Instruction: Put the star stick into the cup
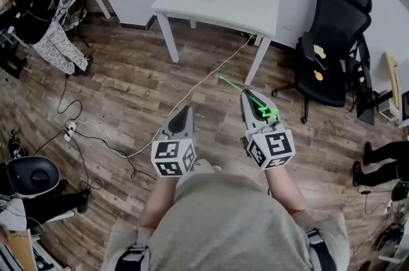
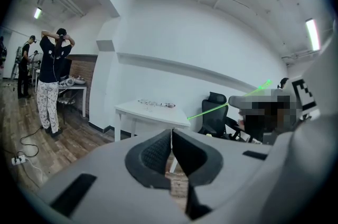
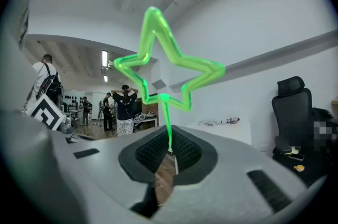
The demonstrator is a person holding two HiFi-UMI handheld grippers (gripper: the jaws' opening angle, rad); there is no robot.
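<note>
L gripper: jaws shut, pads pressed together, nothing betw. them. R gripper: jaws clamped on the thin green stem of the star stick. Stem rises out of the pads; star outline sits high & close to the cam, a bit tilted.

Head view: both grippers side by side in front of the torso, apart, tips pointing fwd. Star lies back over the R gripper body; bare stem end pokes out past the jaw tips toward the table. Stick is in the air, touching only the R jaws.

White table well ahead, against the wall, w/ a few small items at its far edge, too small to ID. Black chair just R of the table. Wood floor below, white cable running from under the table across to the L. L gripper view: person standing far L, hands behind head.
</note>
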